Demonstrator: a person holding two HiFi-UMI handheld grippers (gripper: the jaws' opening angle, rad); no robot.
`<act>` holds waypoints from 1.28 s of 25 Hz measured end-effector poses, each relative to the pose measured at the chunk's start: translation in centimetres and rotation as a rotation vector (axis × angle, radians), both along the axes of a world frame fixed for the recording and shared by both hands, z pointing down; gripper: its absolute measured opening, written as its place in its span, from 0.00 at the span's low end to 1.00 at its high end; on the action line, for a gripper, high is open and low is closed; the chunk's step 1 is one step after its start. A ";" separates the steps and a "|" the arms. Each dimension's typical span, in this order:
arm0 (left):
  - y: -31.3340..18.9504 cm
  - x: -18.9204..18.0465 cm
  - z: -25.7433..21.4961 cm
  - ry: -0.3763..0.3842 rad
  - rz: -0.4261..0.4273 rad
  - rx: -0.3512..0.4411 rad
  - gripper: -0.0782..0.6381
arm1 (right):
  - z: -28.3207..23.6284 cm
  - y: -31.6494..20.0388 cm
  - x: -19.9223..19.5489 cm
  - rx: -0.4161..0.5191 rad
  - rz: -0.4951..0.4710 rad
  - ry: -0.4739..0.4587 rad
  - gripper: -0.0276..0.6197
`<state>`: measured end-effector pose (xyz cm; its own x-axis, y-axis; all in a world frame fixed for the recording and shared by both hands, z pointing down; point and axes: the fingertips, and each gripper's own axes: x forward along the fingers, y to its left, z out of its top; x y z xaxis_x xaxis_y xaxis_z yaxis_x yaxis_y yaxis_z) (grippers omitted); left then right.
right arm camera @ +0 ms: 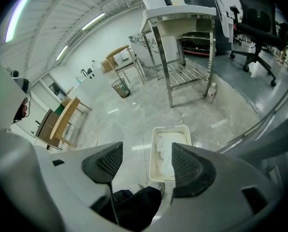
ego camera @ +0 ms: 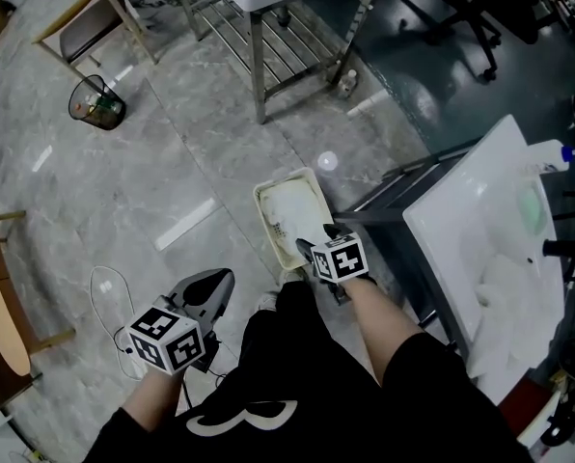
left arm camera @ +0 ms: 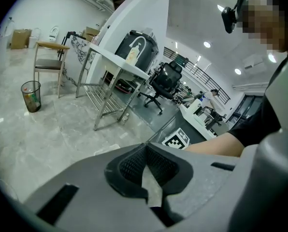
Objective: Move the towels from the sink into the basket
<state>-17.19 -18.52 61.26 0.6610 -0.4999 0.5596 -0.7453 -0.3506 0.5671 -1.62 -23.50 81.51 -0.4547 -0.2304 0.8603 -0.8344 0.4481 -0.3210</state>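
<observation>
The right gripper [right arm camera: 140,164], jaws standing apart and empty, is partly hiding the basket [right arm camera: 151,153] (towel [right arm camera: 165,145] inside, folds unclear); the left gripper [left arm camera: 146,162] is pressing its jaws together on nothing.

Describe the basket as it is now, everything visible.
The basket is a cream rectangular tub, plastic by its look, with small slots in one wall. It stands upright on the grey floor beside the sink stand. White towel lies inside. The open right gripper hangs over its near end, apart from it.

basket [ego camera: 261,210]: cream, on floor | towel [ego camera: 297,205]: white, crumpled inside basket
</observation>
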 end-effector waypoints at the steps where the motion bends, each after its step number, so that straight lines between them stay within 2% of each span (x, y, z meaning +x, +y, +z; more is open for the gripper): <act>1: 0.1 0.1 0.1 0.001 0.004 0.000 0.12 | -0.1 0.3 0.1 -0.003 0.009 -0.010 0.50; 7: 0.8 0.1 -0.2 -0.001 0.015 0.003 0.12 | -4.5 0.3 -1.5 0.025 0.149 -0.188 0.50; 10: 1.0 0.4 -1.0 0.006 0.022 0.014 0.12 | -7.5 0.2 -1.8 0.073 0.161 -0.227 0.50; 14: 1.2 1.2 -3.0 0.021 0.086 0.057 0.12 | -12.4 0.2 -1.9 0.138 0.165 -0.284 0.50; 18: 1.2 2.0 -5.6 0.036 0.134 0.096 0.12 | -18.3 0.7 -1.7 0.252 0.149 -0.296 0.50; 26: 2.3 5.3 -12.7 0.123 0.270 0.201 0.12 | -29.7 4.9 0.2 0.404 0.215 -0.412 0.50; 32: 4.2 11.7 -16.9 0.155 0.462 0.281 0.12 | -34.6 9.3 5.7 0.509 0.304 -0.370 0.50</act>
